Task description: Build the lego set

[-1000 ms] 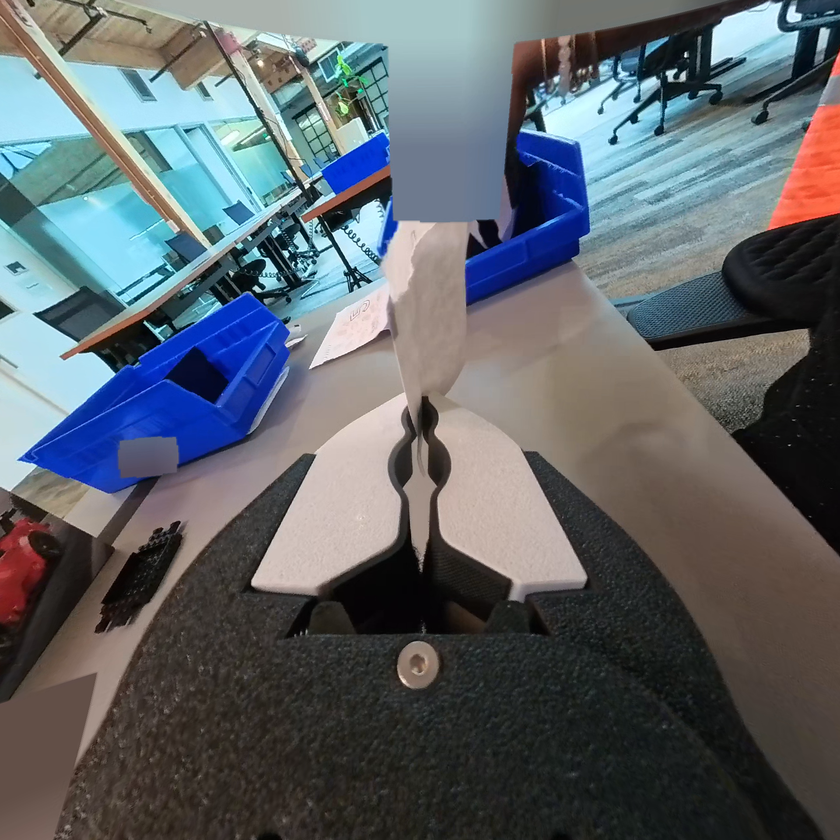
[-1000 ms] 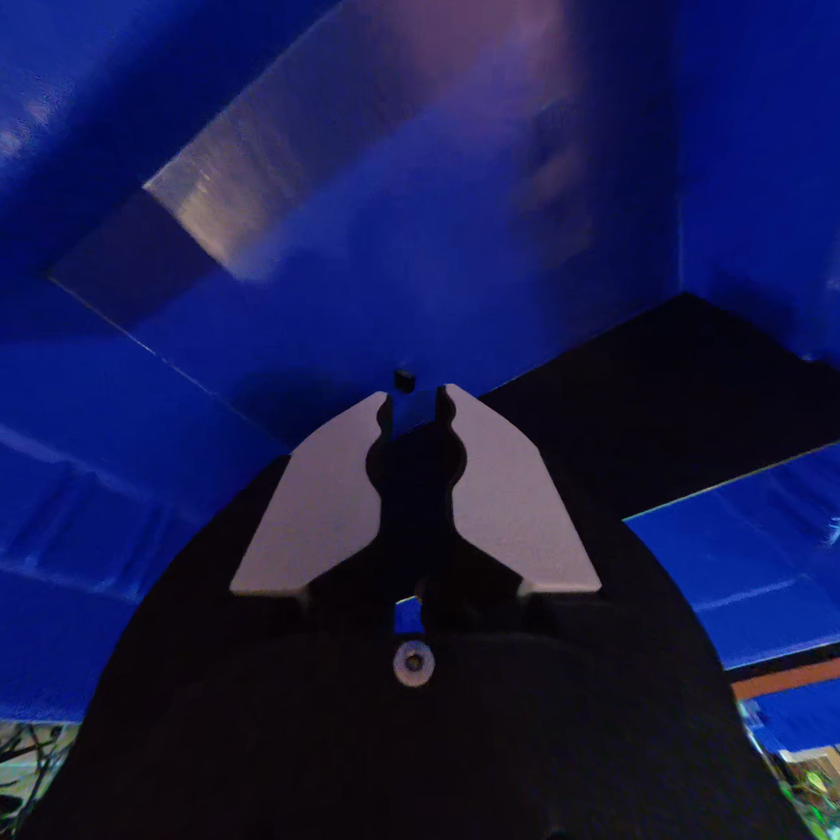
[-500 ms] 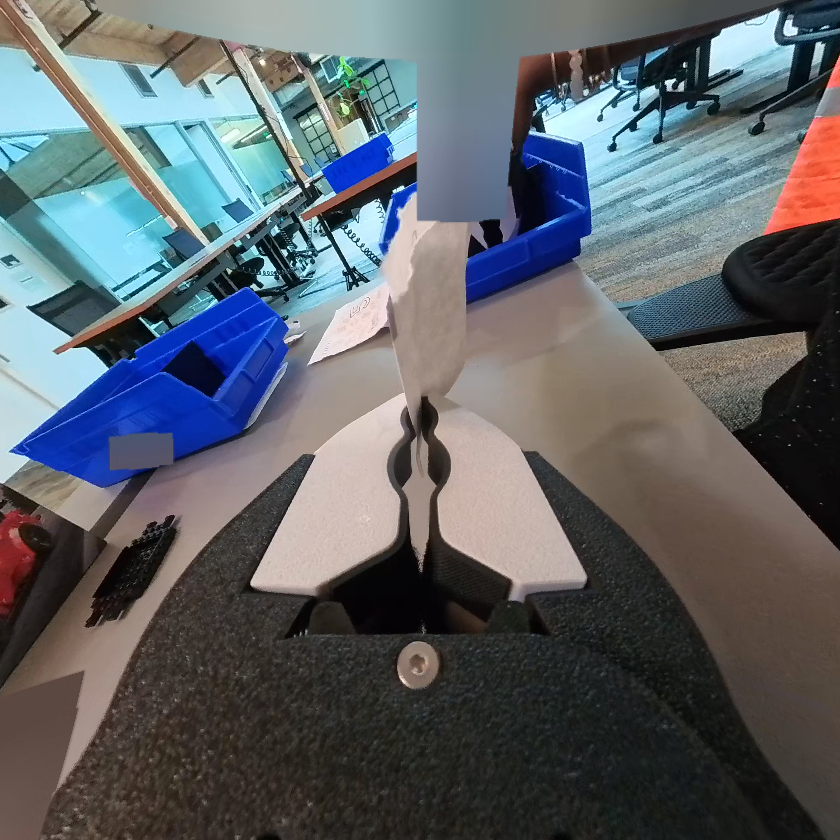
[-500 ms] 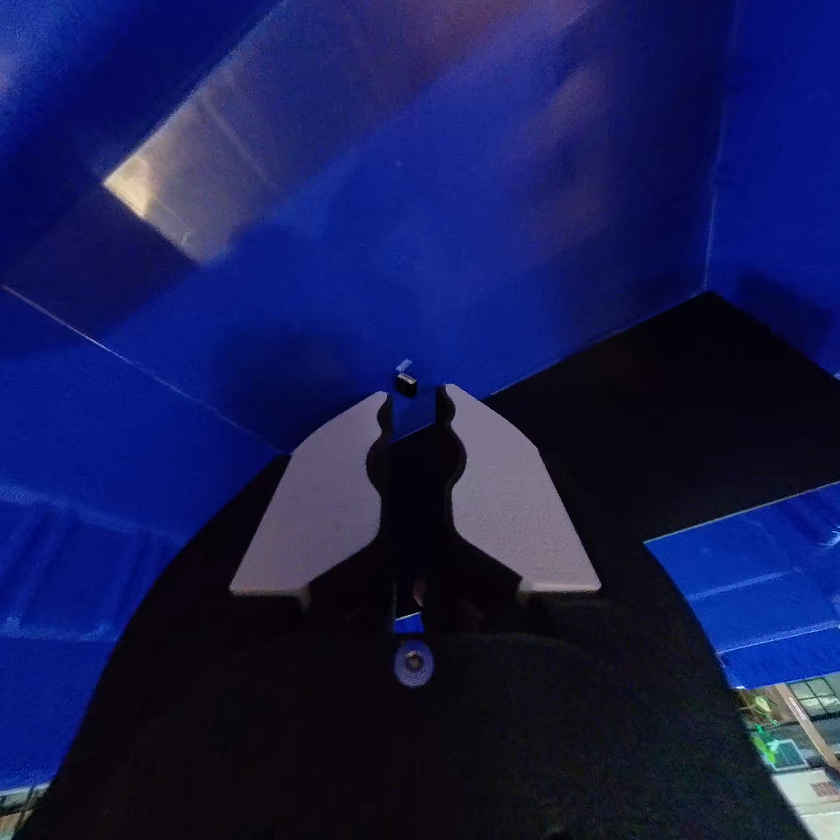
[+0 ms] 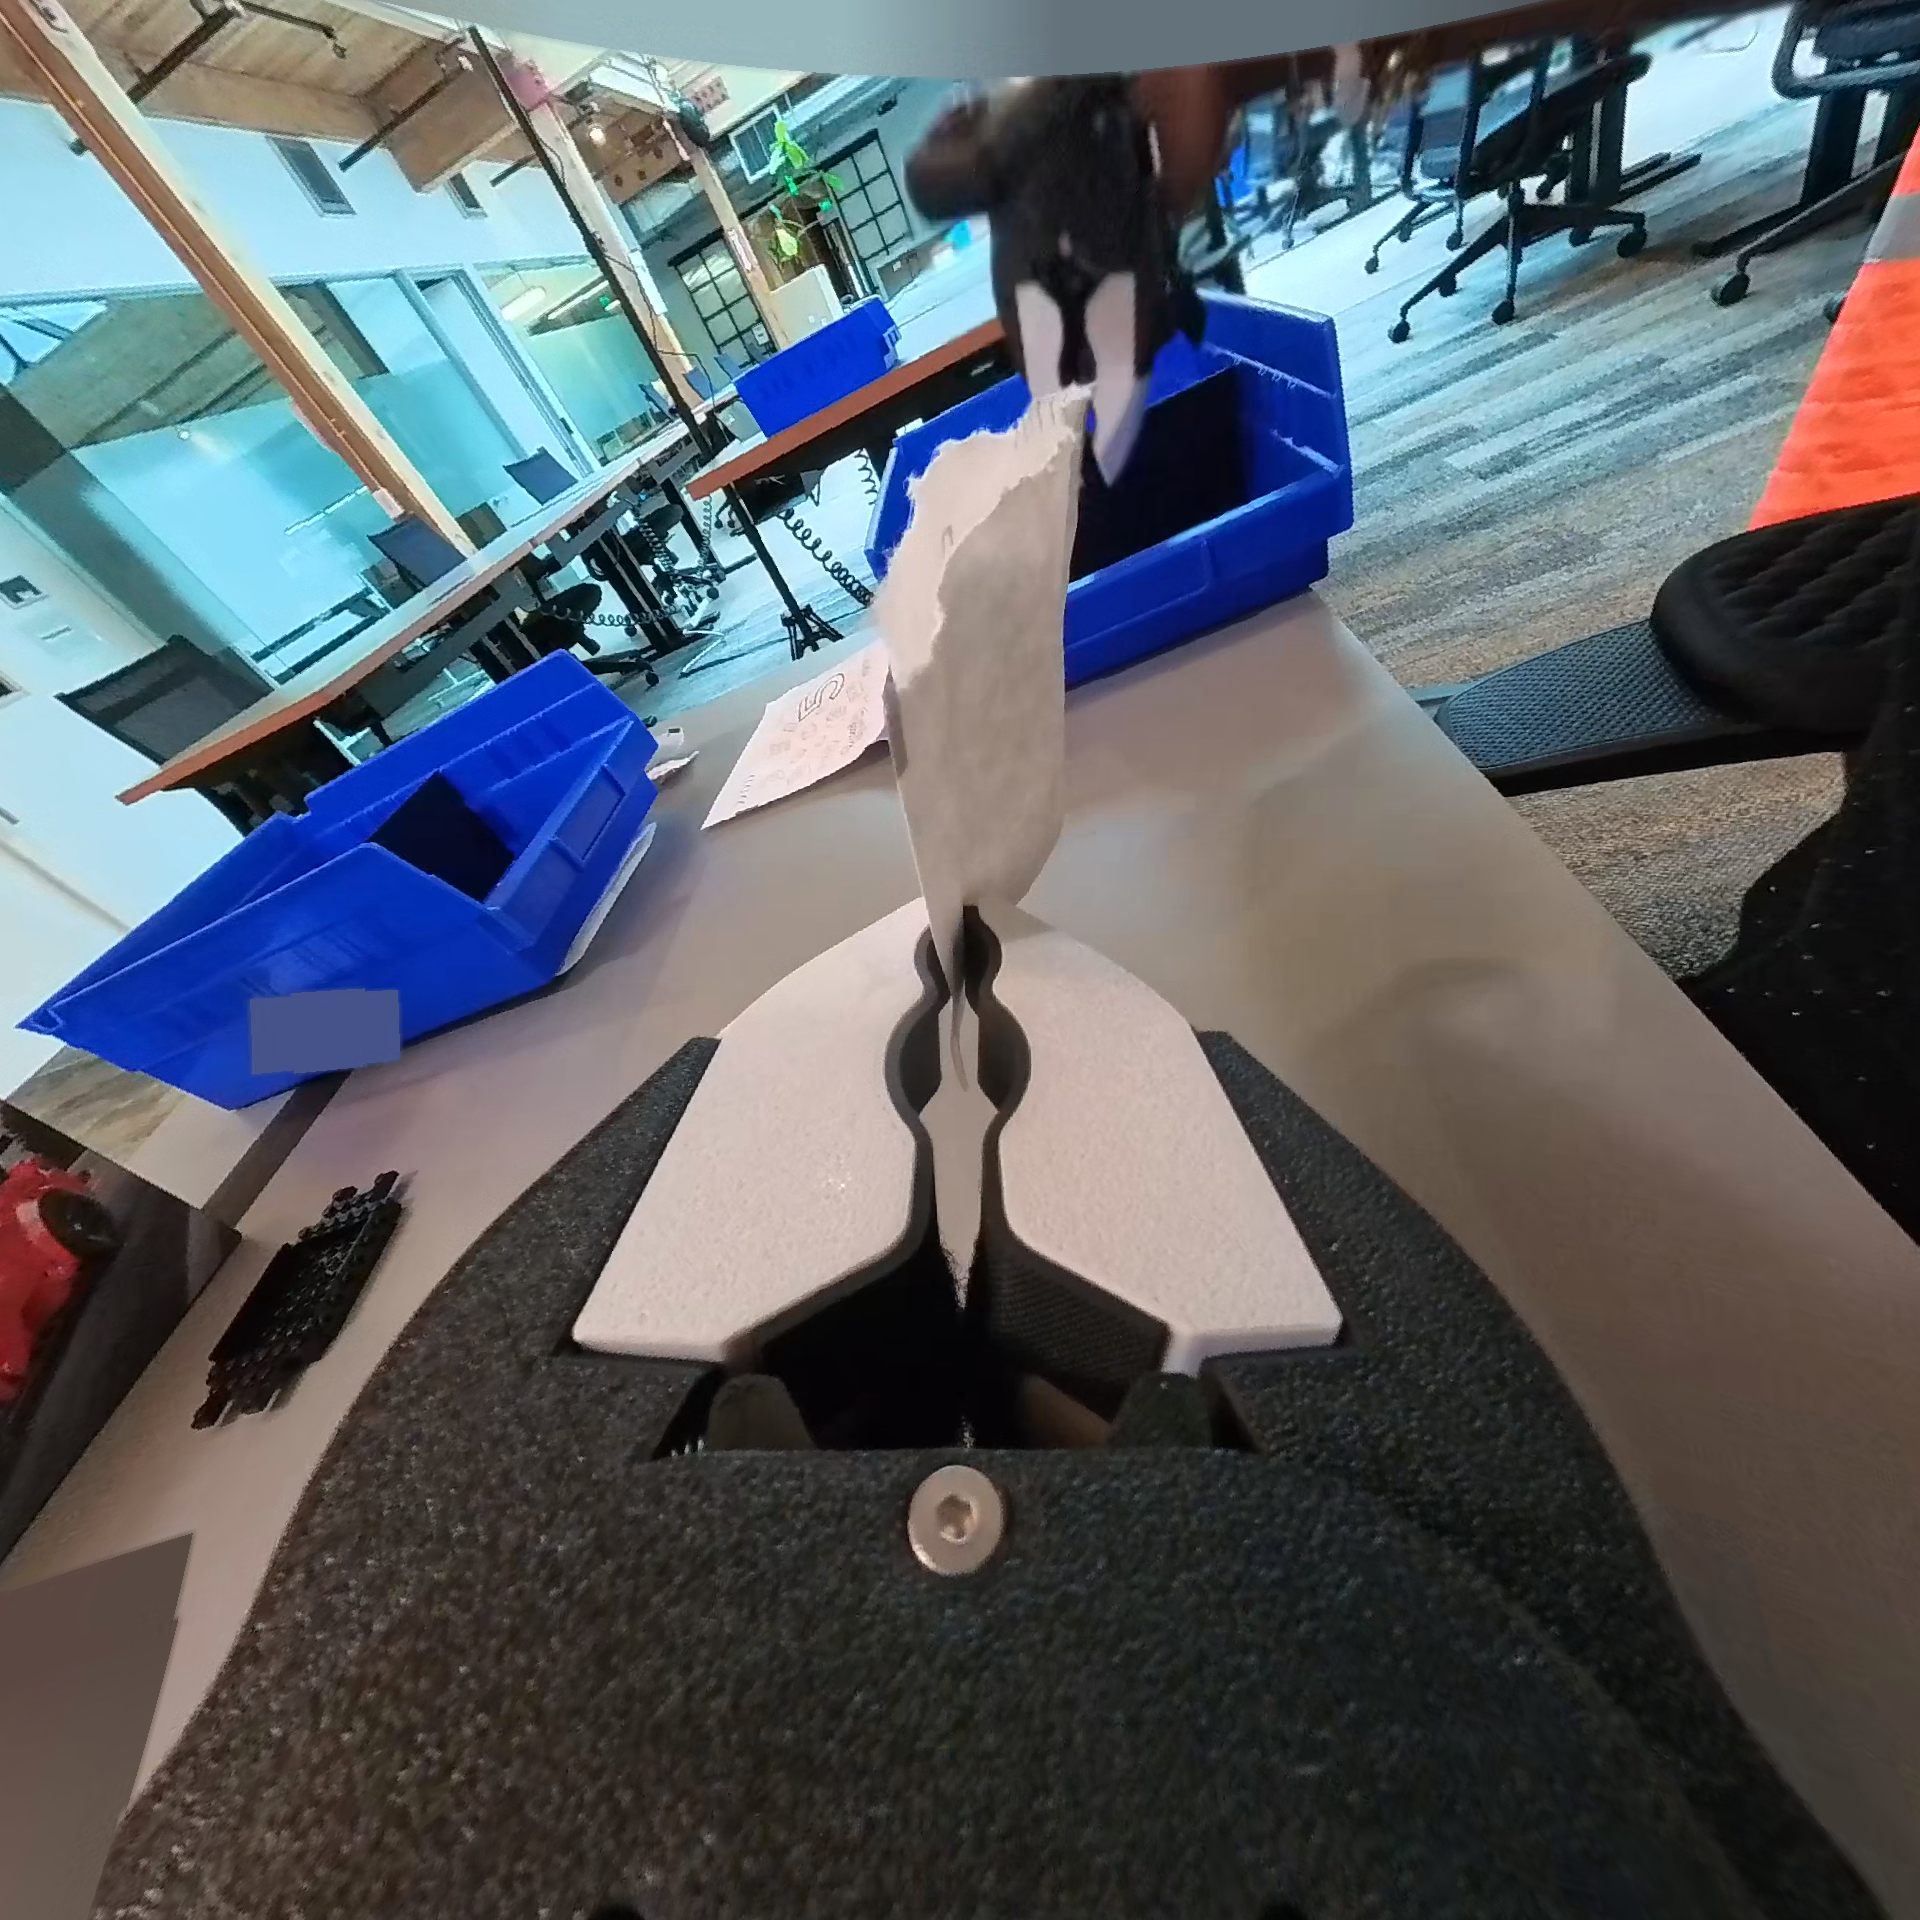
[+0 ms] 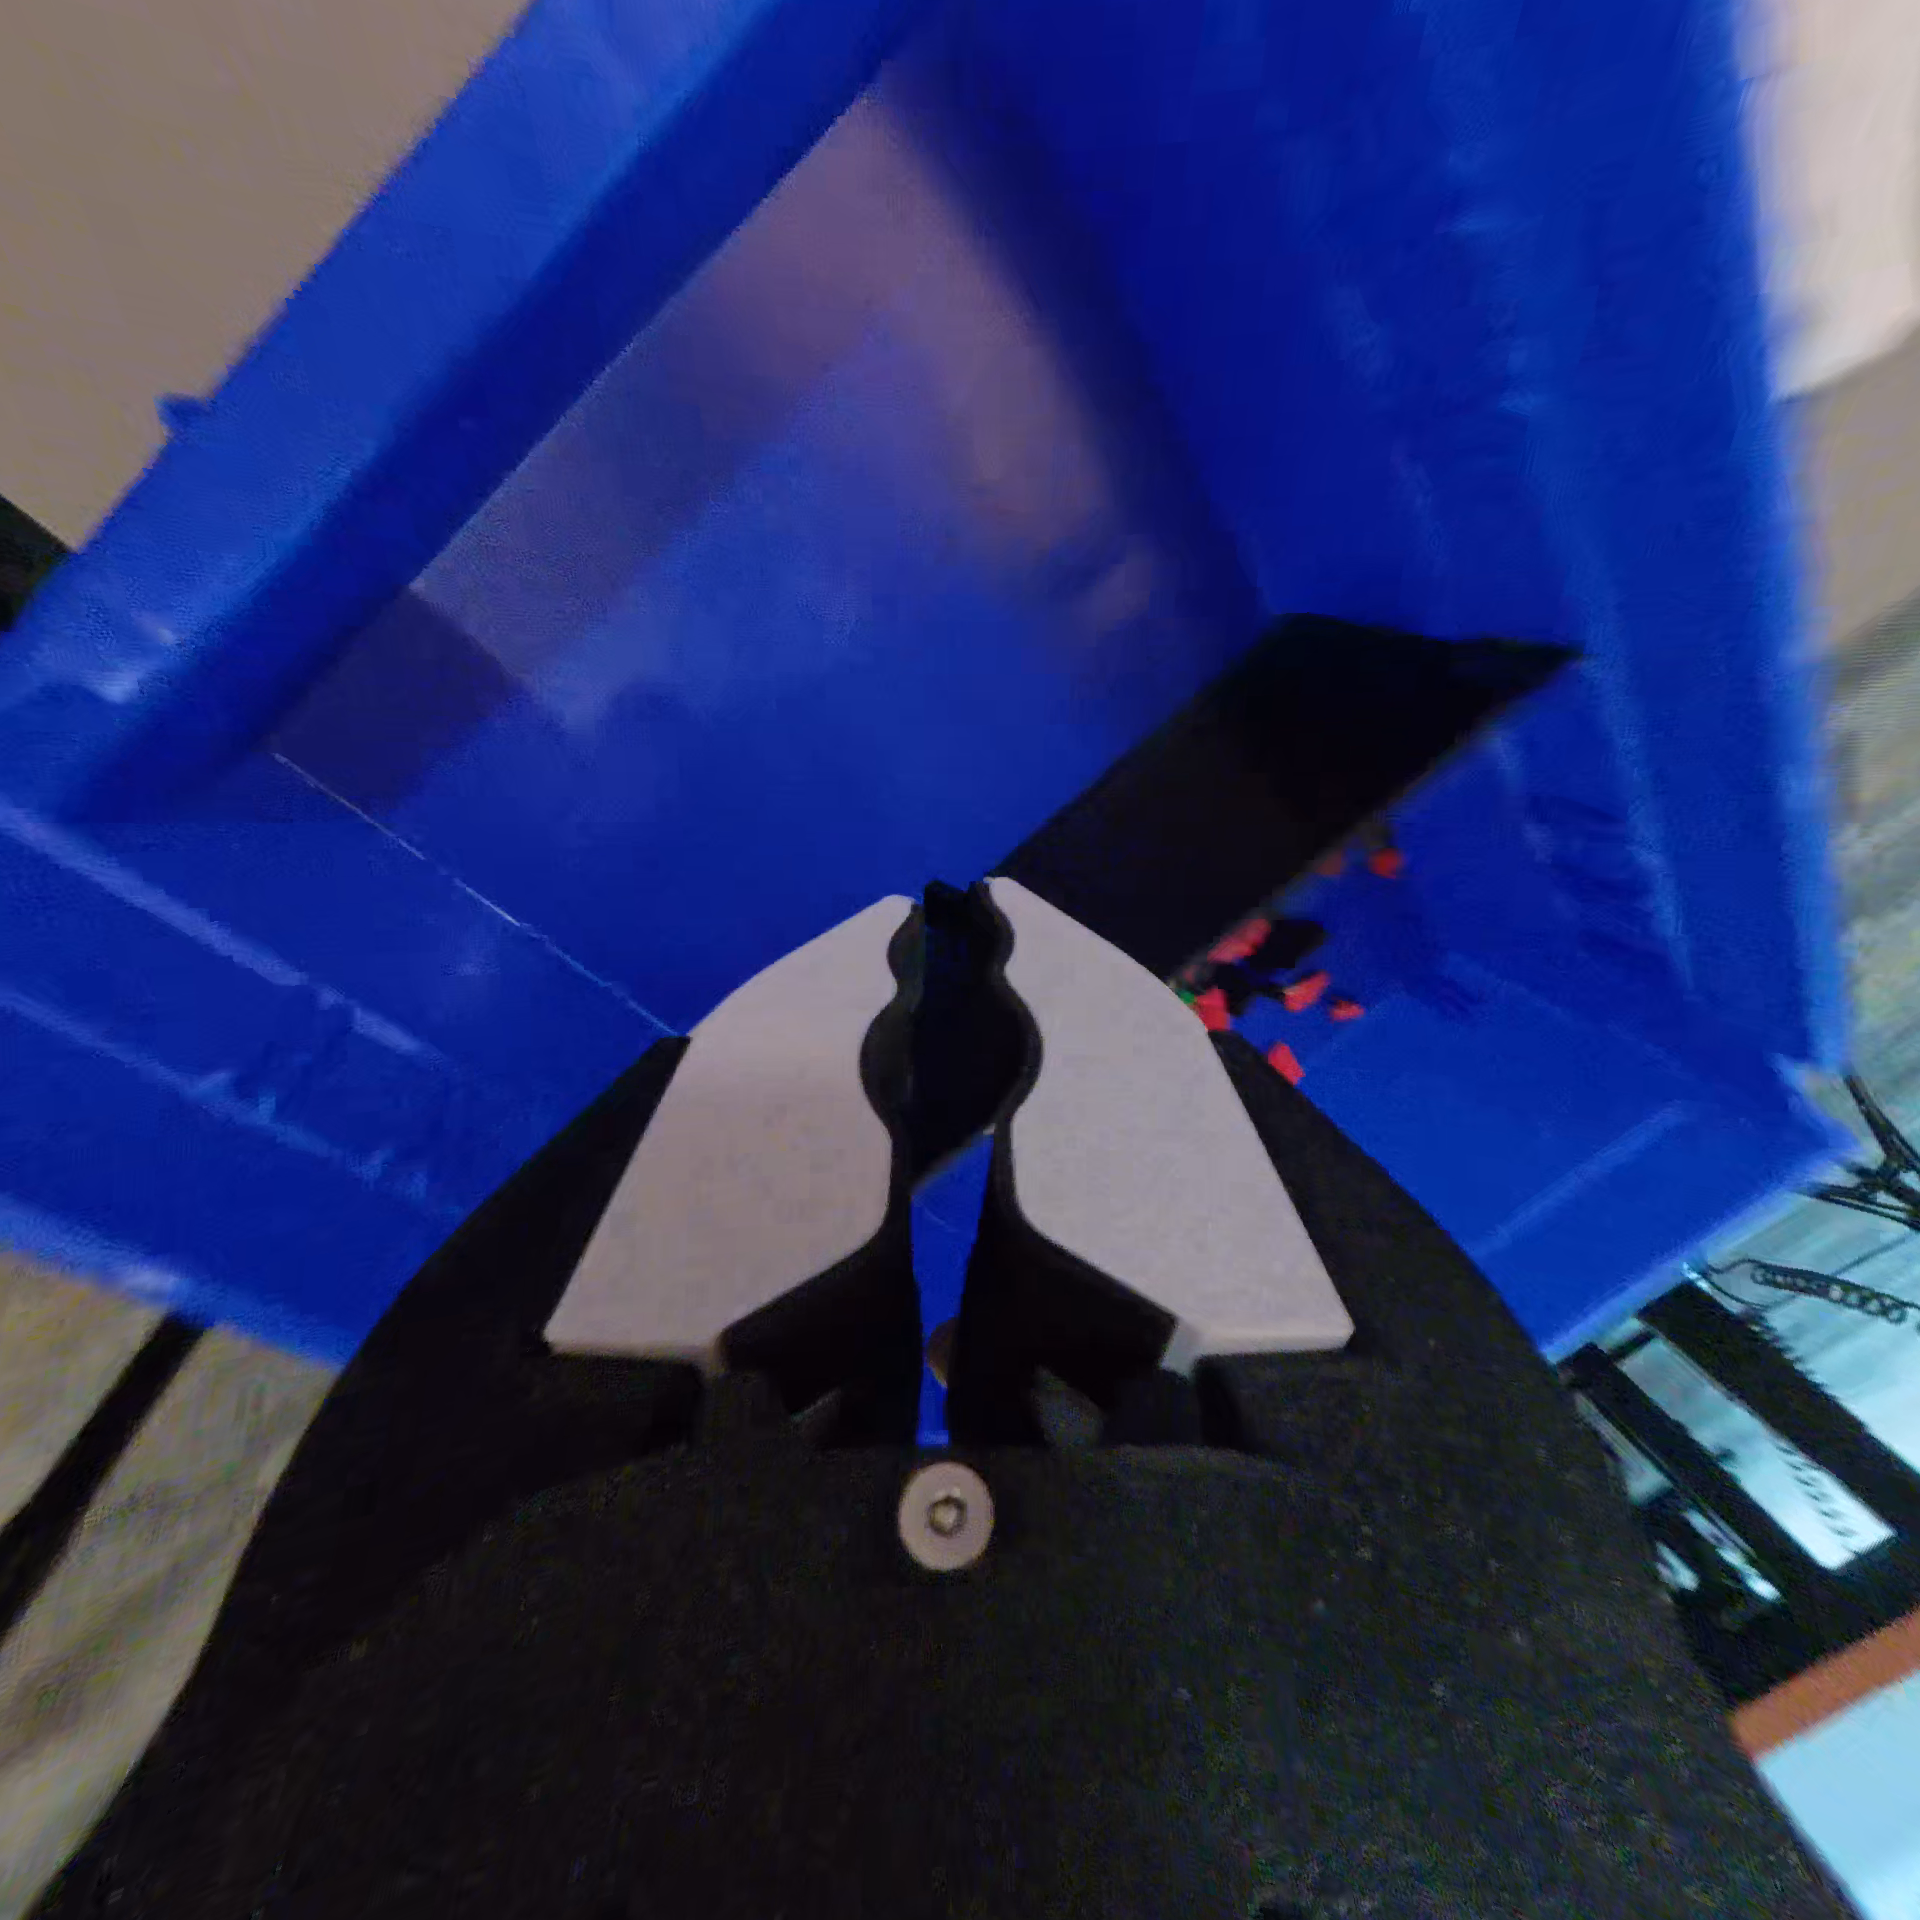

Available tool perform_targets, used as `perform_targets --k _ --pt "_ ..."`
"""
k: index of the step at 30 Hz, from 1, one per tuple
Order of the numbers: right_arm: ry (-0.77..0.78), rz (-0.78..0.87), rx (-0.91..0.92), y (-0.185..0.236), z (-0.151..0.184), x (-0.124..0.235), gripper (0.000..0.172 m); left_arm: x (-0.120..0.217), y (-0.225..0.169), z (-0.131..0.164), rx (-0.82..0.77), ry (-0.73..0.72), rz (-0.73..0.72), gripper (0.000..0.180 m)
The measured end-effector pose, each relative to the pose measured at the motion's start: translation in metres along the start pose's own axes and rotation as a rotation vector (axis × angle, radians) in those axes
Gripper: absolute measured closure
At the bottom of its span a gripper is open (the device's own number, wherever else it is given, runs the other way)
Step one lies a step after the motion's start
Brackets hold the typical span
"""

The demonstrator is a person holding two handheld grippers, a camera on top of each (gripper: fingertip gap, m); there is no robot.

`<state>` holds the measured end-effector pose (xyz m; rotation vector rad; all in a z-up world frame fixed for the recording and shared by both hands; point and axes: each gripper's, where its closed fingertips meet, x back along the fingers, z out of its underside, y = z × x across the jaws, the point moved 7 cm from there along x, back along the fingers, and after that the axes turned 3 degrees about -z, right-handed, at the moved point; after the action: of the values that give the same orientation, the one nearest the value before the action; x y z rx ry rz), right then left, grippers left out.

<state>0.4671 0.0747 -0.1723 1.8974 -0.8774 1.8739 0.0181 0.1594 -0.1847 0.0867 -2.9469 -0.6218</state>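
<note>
My left gripper (image 5: 961, 914) is shut on the lower end of a white torn paper strip (image 5: 982, 665), which stands upright above the grey table (image 5: 1299, 935). My right gripper (image 6: 951, 899) is above the blue bin (image 6: 727, 520), with its jaws nearly together on a small black piece (image 6: 943, 902) at the fingertips. In the left wrist view the right gripper (image 5: 1086, 405) hangs, blurred, over the far blue bin (image 5: 1247, 540).
A black divider (image 6: 1299, 748) splits the bin; small red and black pieces (image 6: 1268, 966) lie beyond it. On the table are a second blue bin (image 5: 364, 914), a printed sheet (image 5: 810, 738) and a black studded plate (image 5: 301, 1299). A black chair (image 5: 1787, 665) stands at the right. The left gripper's tips are roughly 40 centimetres from the right gripper's.
My right gripper's jaws closed on the small black piece that lay just ahead of the tips, and it rose from deep inside the bin. My left gripper kept its hold on the paper.
</note>
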Motion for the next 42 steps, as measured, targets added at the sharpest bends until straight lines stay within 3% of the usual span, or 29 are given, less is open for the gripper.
perform_targets --k 5,7,10,14,16,19,23,31,35,40,42 --pt "-0.145 0.122 -0.188 -0.03 0.045 0.052 0.163 -0.001 -0.001 0.001 0.009 -0.001 0.009 0.18" --pt "-0.139 0.132 -0.214 -0.035 0.061 0.051 0.163 -0.001 -0.001 0.001 0.006 0.0 0.01 0.18" --pt "-0.102 0.11 -0.224 -0.034 0.075 0.039 0.14 -0.001 -0.001 0.0 0.0 0.0 0.006 0.18" --pt "-0.136 0.13 -0.231 -0.034 0.079 0.037 0.139 0.001 0.0 -0.001 -0.001 -0.004 -0.002 0.18" --pt "-0.18 0.079 -0.238 -0.03 0.077 0.036 0.135 0.0 0.0 -0.001 0.002 -0.002 0.0 0.18" --pt "-0.26 -0.094 -0.377 -0.026 0.07 0.03 0.106 -0.001 0.0 0.001 0.01 0.002 0.007 0.18" --pt "-0.323 -0.262 -0.491 -0.023 0.065 0.022 0.089 0.0 0.0 0.001 0.007 0.003 0.005 0.18" --pt "-0.275 -0.431 -0.482 -0.008 0.052 0.014 0.093 0.0 0.002 0.002 0.011 0.008 -0.002 0.18" --pt "-0.361 -0.373 -0.465 -0.013 0.045 0.029 0.095 0.0 0.002 0.002 0.012 0.007 0.0 0.18" --pt "-0.251 -0.365 -0.465 -0.008 0.052 0.02 0.095 0.0 0.001 0.001 0.006 0.007 -0.002 0.18" --pt "-0.35 -0.326 -0.435 -0.006 0.043 0.027 0.101 0.0 0.002 0.002 0.011 0.009 -0.004 0.18"
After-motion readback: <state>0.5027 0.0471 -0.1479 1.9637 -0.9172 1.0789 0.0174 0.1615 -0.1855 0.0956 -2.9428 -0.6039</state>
